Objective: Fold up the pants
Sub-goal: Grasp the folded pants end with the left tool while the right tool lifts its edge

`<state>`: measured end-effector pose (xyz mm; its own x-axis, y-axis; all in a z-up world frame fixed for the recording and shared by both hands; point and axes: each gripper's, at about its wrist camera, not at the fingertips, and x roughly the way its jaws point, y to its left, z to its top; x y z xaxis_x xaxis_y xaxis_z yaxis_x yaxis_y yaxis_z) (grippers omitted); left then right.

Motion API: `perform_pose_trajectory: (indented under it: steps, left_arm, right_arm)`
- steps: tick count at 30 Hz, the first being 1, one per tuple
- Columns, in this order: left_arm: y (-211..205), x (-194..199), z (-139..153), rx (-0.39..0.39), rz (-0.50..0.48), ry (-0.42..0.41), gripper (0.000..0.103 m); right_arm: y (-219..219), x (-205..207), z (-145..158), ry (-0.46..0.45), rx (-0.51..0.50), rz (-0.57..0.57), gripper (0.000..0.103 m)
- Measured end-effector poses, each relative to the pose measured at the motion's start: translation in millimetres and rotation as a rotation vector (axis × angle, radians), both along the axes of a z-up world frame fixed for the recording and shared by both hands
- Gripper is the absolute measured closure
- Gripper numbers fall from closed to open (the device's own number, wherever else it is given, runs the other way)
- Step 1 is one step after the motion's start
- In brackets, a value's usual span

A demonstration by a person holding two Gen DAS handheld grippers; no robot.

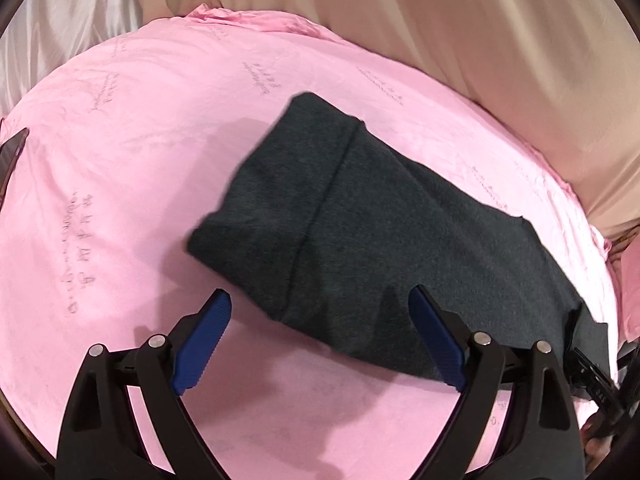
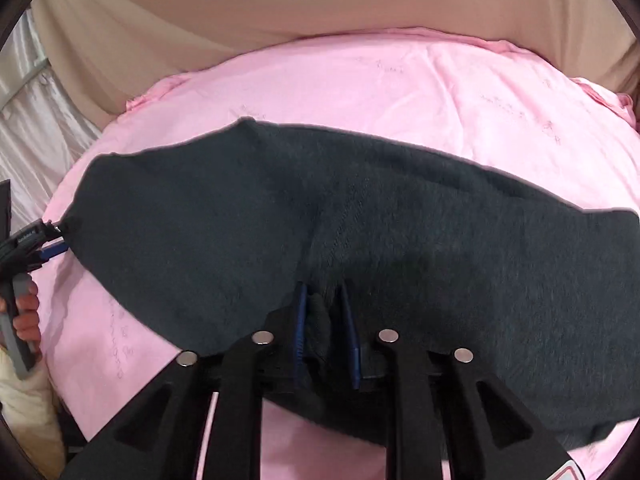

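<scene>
Right gripper [image 2: 325,312] was pinched narrow on a bunched fold of the dark grey pants [image 2: 360,220], a clamp only its own view showed. Left gripper [image 1: 320,312] stood wide, holding nothing, over their near edge. Pants lay across the pink sheet [image 1: 140,160], toward its right edge; beige drape [image 1: 480,20] lay beyond.

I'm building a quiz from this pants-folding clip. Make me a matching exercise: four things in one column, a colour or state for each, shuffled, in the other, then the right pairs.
Things
1. left gripper
2. right gripper
3. pants
4. sheet

States or colours
A. pink, spread under everything
B. dark grey, lying on the pink surface
C. jaws wide apart, gripping nothing
D. pinched onto dark fabric

Pairs: 1-C, 2-D, 3-B, 4-A
</scene>
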<state>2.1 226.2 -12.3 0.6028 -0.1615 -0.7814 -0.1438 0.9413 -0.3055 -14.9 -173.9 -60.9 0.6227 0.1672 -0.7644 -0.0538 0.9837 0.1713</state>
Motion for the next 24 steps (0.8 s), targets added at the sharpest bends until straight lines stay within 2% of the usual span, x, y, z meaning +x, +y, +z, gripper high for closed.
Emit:
perform_pose_trajectory:
  steps: [1,3,5,6,8,9,12,15,17,18,19,20,21,22,23,24]
  left_arm:
    - [7,-3,2,-0.010,0.011,-0.009,0.010]
    - [20,-5,2,-0.031,0.036,-0.013,0.010]
    - [32,-4,1,-0.047,0.065,-0.011,0.010]
    - [37,-2,0,-0.057,0.081,-0.010,0.010]
    - [44,-1,-2,-0.088,0.107,-0.004,0.010]
    - [47,-1,-4,-0.117,0.110,0.001,0.010]
    - [58,9,-15,-0.232,0.103,0.033,0.010]
    - [63,19,-15,-0.263,0.119,0.024,0.009]
    - [62,27,-17,-0.286,0.112,0.021,0.009]
    - [60,33,-18,-0.291,0.120,0.017,0.007]
    - [56,33,-19,-0.283,0.125,0.011,0.007]
    - [54,37,-19,-0.269,0.127,0.007,0.007]
    - [52,39,-19,-0.262,0.131,0.003,0.008]
    - [51,40,-19,-0.259,0.141,-0.005,0.015]
    - [52,41,-19,-0.249,0.155,-0.012,0.022]
    - [51,43,-20,-0.210,0.170,-0.014,0.045]
  right_arm:
    - [1,-3,4,-0.012,-0.015,-0.003,0.058]
    - [6,-4,7,-0.021,-0.055,0.002,0.056]
    - [10,7,0,0.020,-0.088,0.011,0.056]
    - [11,13,-9,0.037,-0.116,0.009,0.057]
    - [12,12,-12,-0.007,-0.180,0.005,0.070]
    - [10,15,-9,-0.003,-0.168,-0.004,0.088]
    - [-5,18,7,-0.031,-0.048,-0.035,0.090]
    - [0,23,26,-0.086,0.030,-0.010,0.090]
    - [8,37,12,-0.050,0.031,0.022,0.089]
    - [13,45,-6,0.010,-0.003,0.029,0.087]
    - [14,45,-16,0.018,-0.006,0.021,0.086]
    - [13,39,-12,-0.032,0.014,0.011,0.082]
    - [13,36,-9,-0.027,0.038,0.017,0.070]
    - [11,32,-6,-0.032,0.061,0.018,0.058]
    - [9,26,-2,-0.053,0.071,0.006,0.052]
    - [6,20,2,-0.070,0.072,-0.008,0.042]
